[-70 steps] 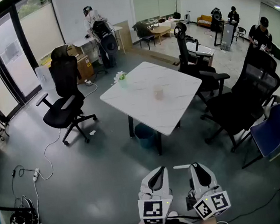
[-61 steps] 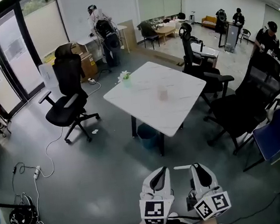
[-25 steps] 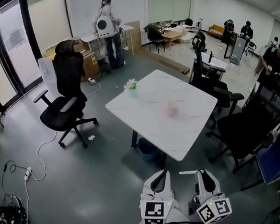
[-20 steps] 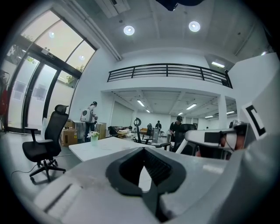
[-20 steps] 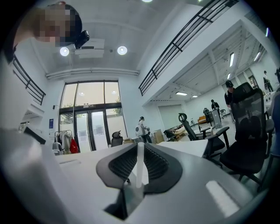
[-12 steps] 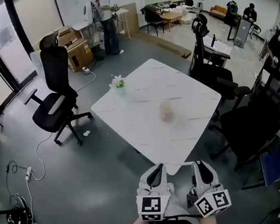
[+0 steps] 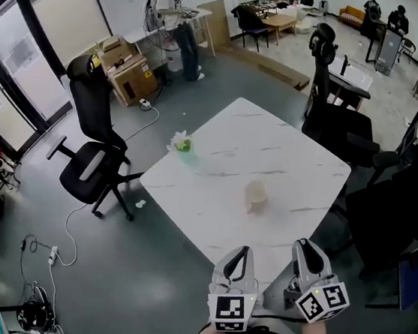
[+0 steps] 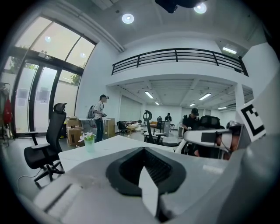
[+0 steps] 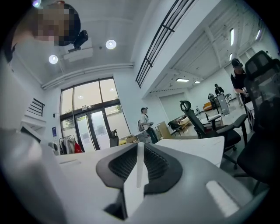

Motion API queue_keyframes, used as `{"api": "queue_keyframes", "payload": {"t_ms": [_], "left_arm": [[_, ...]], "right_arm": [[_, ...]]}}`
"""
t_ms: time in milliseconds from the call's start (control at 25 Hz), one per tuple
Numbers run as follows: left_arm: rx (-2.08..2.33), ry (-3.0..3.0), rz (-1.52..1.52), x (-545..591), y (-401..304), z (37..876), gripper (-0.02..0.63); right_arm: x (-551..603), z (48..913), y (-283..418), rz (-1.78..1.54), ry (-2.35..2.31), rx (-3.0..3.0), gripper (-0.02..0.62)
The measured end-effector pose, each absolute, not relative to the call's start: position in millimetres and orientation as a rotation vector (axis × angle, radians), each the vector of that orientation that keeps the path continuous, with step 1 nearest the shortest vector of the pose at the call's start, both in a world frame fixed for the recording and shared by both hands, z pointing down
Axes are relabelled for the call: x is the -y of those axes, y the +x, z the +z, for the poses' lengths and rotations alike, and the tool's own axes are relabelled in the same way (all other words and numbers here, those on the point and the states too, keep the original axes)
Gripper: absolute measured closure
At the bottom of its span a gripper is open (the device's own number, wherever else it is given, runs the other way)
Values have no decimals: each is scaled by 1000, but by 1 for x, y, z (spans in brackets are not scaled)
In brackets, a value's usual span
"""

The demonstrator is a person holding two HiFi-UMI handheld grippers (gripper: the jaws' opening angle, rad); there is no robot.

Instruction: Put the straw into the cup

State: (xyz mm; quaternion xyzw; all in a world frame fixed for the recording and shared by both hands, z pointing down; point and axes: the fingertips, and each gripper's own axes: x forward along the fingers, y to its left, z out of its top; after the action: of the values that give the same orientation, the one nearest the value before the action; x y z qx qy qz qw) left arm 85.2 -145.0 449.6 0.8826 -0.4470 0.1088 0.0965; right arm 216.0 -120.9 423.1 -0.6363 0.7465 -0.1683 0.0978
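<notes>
- Head view: a pale, plain cup [image 7: 255, 194] stands upright on the white marbled table [image 7: 298, 151], right of the table's middle. It is well apart from the little green vase [image 7: 183, 144] at the table's far-left edge. The left gripper [image 7: 238, 251] and right gripper [image 7: 303, 243] are side by side over the table's near corner. Each cube bears a black-and-white square marker.
- Left gripper view: the jaws are together with nothing between them, and the table lies ahead.
- Right gripper view: the jaws are clamped on a thin white straw [image 9: 140, 159], which stands upright in their seam.
</notes>
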Motion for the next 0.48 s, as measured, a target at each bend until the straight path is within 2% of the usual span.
{"api": "queue_keyframes", "payload": {"t_ms": [480], "left_arm": [[1316,2516,411,217,86,501,604]], "right_arm": [[217,459,213,-582,-1871,-2266,548]]}}
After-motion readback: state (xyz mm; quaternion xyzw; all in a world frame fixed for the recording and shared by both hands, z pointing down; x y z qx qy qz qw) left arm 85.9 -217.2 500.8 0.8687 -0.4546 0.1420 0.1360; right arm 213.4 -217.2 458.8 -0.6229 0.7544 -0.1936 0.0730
